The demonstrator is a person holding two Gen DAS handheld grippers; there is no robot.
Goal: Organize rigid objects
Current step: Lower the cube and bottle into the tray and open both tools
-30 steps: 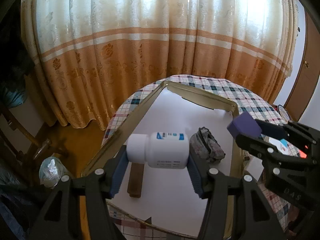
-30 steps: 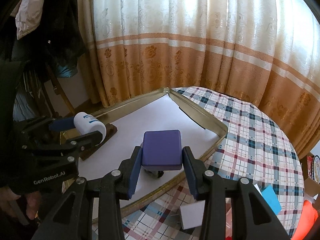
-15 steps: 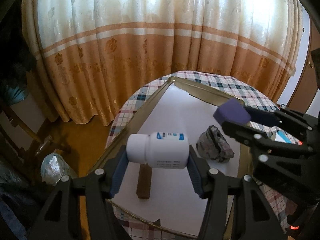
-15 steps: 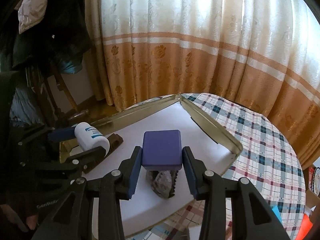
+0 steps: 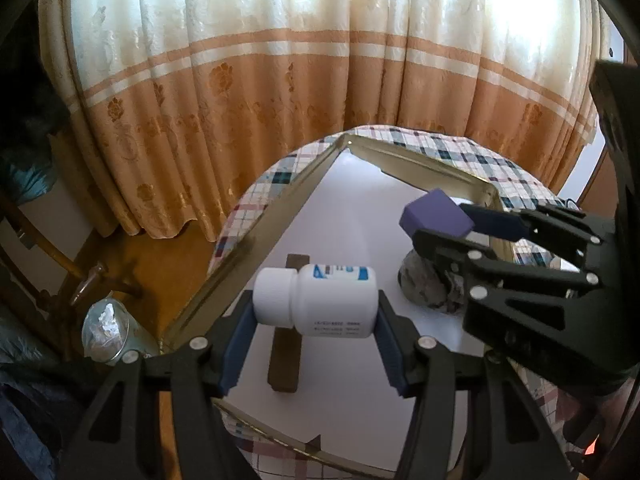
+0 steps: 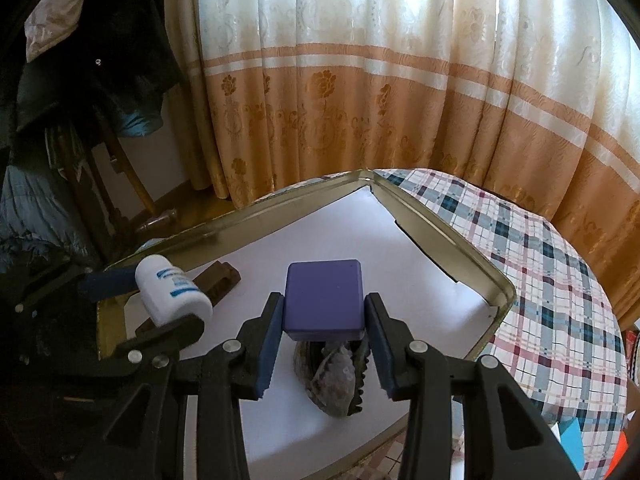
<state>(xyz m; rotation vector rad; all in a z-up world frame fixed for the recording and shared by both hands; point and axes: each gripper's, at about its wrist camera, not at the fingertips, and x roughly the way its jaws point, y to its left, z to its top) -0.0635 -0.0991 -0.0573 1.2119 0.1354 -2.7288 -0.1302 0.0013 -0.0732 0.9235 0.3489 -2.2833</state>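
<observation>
My left gripper [image 5: 316, 320] is shut on a white pill bottle [image 5: 316, 300] with a blue label, held sideways above the tray [image 5: 248, 240]. In the right wrist view the same bottle [image 6: 172, 294] shows at the left. My right gripper [image 6: 324, 330] is shut on a purple block [image 6: 324, 298], seen from the left wrist view as the purple block [image 5: 436, 214] at the right. Both hang over the white-lined, gold-rimmed tray [image 6: 464, 256]. Under the block lies a grey shell-like lump [image 6: 332, 376]. A brown wooden piece [image 5: 286, 344] lies flat below the bottle.
The tray sits on a round table with a checked cloth [image 6: 560, 280]. Curtains [image 6: 360, 100] hang behind. A chair with dark clothes [image 6: 80, 80] stands at the left, a glass jar [image 5: 106, 332] on the floor. Coloured paper [image 6: 576, 440] lies at the table's right edge.
My right gripper has carried the purple block leftward over the tray, now above the grey lump. The left gripper and bottle have hardly shifted.
</observation>
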